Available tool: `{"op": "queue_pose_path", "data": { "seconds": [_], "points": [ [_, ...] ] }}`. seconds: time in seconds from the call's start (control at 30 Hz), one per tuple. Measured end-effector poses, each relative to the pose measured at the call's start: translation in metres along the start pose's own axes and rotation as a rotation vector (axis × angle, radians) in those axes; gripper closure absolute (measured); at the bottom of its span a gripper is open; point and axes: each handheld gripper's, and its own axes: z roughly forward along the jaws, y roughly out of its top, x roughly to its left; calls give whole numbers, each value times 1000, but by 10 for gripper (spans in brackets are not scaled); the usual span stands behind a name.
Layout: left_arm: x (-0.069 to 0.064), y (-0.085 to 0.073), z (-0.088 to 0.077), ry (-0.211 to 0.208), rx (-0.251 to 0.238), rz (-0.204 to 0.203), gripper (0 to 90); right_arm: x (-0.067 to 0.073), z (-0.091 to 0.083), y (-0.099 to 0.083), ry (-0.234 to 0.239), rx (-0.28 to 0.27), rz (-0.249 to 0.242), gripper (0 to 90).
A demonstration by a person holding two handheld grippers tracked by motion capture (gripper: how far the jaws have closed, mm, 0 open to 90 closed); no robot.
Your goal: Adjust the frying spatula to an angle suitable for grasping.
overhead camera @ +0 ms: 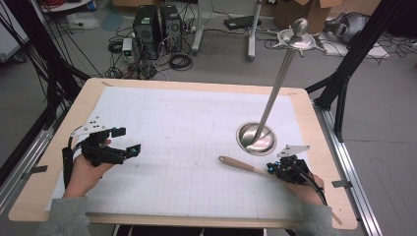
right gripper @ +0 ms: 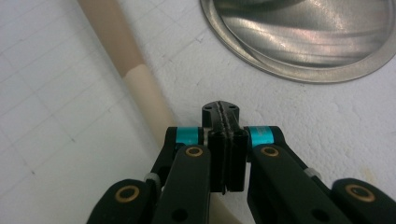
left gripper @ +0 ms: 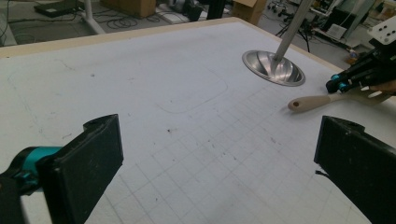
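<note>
A wooden utensil handle (overhead camera: 241, 164) lies on the white grid mat, its rounded end pointing left. In the right gripper view the handle (right gripper: 116, 42) runs along the left side of my right gripper (right gripper: 221, 109) and passes under its linkage. That gripper's pads are pressed together with nothing between them. In the high view my right gripper (overhead camera: 275, 169) sits over the handle's near part. My left gripper (overhead camera: 129, 139) is at the table's left, open and holding nothing. The left gripper view looks between its wide-set jaws (left gripper: 219, 135) at the handle (left gripper: 310, 101) and my right gripper (left gripper: 334, 86).
A shiny metal stand with a round dished base (overhead camera: 255, 138) and a slanted pole (overhead camera: 280, 78) stands just beyond the handle, close to my right gripper. The base rim (right gripper: 303, 42) lies right ahead of its tips. The mat (overhead camera: 187, 128) covers most of the wooden table.
</note>
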Motion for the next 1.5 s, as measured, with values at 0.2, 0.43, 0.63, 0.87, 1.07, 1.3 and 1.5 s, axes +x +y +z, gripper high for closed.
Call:
{"op": "queue_pose_path", "data": {
  "seconds": [0.2,0.43,0.63,0.87,1.07,1.3,1.5],
  "points": [
    [1,-1,1,-1,6,-2,17,3,0,0,-7,10,-4,900],
    [1,-1,0,2,-1,-2,17,8,-1,1,-30,24,-7,900],
    [-1,0,-1,-5,-7,7,18,11,-2,1,-33,36,6,900],
    [0,0,-1,-4,-6,5,18,18,-5,-4,-36,19,27,900],
    [0,0,-2,-4,-6,6,17,24,-9,-8,-32,18,36,900],
    [0,0,-3,-1,-9,5,18,30,-13,-14,-26,11,39,900],
    [0,0,-4,-1,-11,5,17,33,-16,-19,-18,-4,47,900]
  ]
}}
